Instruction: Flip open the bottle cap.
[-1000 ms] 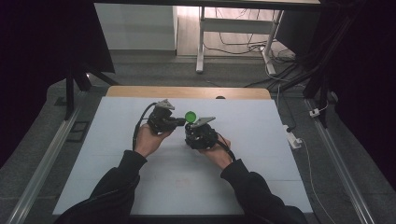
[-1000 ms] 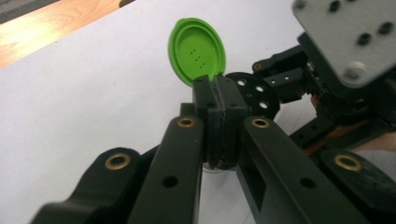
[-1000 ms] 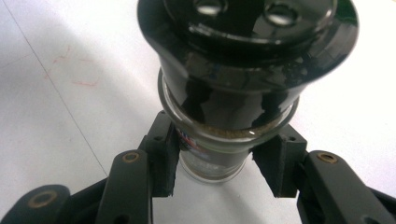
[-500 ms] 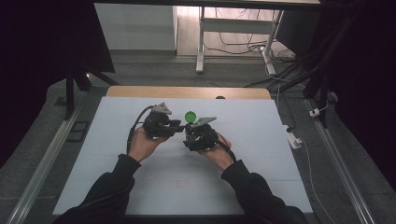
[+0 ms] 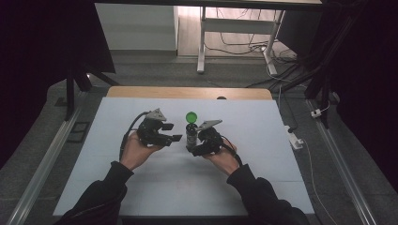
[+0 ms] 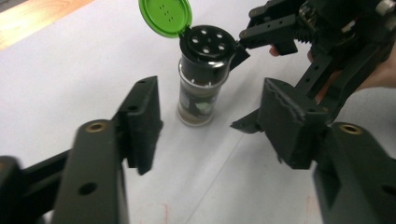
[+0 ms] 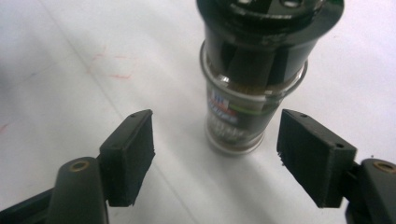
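A spice jar (image 6: 203,79) (green lid (image 6: 166,16) flipped up) stands upright between the spread left gripper (image 5: 166,132) and spread right gripper (image 5: 195,143).

This looks like a lab or a test room, not a home. A plain white table (image 5: 141,187) with a wooden edge (image 5: 187,92) stands on grey carpet (image 5: 42,154), and dark curtains (image 5: 42,51) hang at both sides. Metal rails (image 5: 42,173) run along the floor beside the table. Behind it, many loose cables (image 5: 244,44) lie under a white desk frame (image 5: 202,40), and a power strip (image 5: 294,139) lies on the floor at the right.
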### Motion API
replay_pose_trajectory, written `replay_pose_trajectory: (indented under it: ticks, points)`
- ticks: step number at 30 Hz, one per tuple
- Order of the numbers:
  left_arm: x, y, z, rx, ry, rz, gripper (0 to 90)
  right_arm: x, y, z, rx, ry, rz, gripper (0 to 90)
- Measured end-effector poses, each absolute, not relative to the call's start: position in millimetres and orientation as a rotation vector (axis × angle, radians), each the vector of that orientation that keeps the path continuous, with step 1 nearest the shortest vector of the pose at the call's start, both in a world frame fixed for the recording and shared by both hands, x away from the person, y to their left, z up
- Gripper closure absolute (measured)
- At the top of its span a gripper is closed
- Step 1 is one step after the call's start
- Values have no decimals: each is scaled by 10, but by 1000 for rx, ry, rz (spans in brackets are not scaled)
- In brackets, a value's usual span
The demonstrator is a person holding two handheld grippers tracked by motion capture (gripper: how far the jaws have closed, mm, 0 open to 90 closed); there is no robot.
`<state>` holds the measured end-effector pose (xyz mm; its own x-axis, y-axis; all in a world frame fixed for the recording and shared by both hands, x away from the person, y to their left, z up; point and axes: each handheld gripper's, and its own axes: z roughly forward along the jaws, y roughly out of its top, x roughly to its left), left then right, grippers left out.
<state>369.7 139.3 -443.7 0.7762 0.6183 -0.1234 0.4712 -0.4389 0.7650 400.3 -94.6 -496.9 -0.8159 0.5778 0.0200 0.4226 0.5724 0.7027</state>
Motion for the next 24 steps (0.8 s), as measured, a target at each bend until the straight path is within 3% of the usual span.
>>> replay_pose_trajectory:
  ticks: [4,8,24]
  points:
    - [3639,1418,-4451,2105,828,206,239,3949,-994,-4927,832,2607,1097,214]
    - [3562,1439,-4471,2122,829,192,181,3891,-1060,-4859,825,2609,1120,176]
    - [3133,1580,-4496,2141,830,137,23,3533,-1350,-4621,811,2656,1175,38]
